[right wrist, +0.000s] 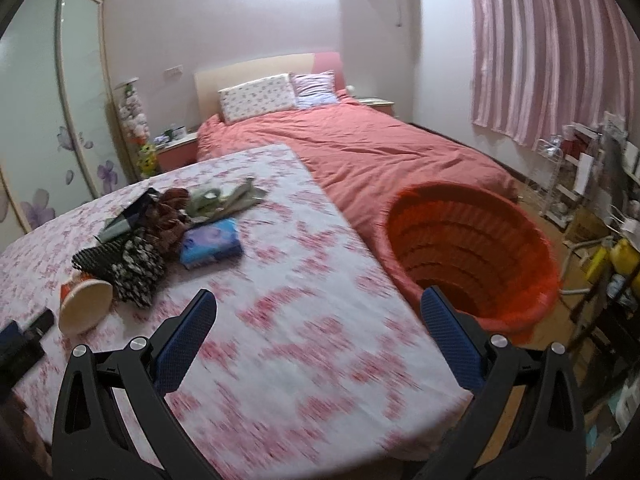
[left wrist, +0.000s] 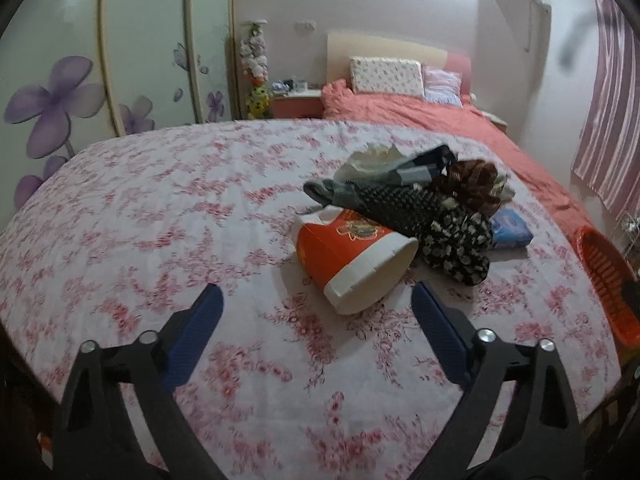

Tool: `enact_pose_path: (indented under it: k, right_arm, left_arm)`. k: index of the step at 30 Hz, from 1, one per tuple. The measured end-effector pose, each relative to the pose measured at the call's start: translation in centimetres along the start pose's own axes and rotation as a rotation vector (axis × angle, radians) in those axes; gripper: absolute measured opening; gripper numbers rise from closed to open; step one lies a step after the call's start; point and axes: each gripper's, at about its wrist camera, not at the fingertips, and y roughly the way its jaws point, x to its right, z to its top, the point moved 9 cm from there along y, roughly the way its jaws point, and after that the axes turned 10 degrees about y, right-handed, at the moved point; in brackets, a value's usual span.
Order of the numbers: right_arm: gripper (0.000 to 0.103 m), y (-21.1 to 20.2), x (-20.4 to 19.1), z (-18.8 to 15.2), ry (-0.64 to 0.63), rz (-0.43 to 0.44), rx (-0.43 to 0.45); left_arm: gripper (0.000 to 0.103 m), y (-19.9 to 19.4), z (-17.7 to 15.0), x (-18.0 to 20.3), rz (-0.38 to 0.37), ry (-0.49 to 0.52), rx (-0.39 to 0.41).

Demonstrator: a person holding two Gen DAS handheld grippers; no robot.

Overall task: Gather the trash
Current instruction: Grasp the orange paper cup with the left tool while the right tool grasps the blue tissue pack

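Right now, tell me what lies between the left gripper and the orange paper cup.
Nothing: in the left wrist view only bare floral cloth separates the open left gripper from the tipped orange paper cup.

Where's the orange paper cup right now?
In the left wrist view the orange paper cup lies on its side on the floral cloth, just ahead of the open left gripper, against the pile of dark socks.

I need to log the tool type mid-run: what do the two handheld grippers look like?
Both match. The left gripper and right gripper each have two black plastic fingers with triangular cut-outs, silver round bolt heads at the pivots, and blue textured pads on the inner faces. No cables, markings, sleeves or hands show in either view.
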Motion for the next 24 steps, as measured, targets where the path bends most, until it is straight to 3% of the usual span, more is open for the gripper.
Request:
enact_pose_path:
  k: [8,15,24]
  right_arm:
    - [0.101,6.1,-4.4,0.1,-0.022,0.078,-0.123]
    - [0.101,9.5,-7.2,-0.6,-0.059,0.094,-0.189]
    - [0.101,11.5,-9.4,-1.6,-0.068,0.121,-0.3]
  left_arm:
    - [0.072,3.9,-0.1,0.5,-0.054,0.003,-0.087]
    - [0.06,6.0,0.6,-0.4,-0.032,0.001,-0.118]
    - [0.058,7.8,1.2,-3.7,0.012,-0.05,-0.148]
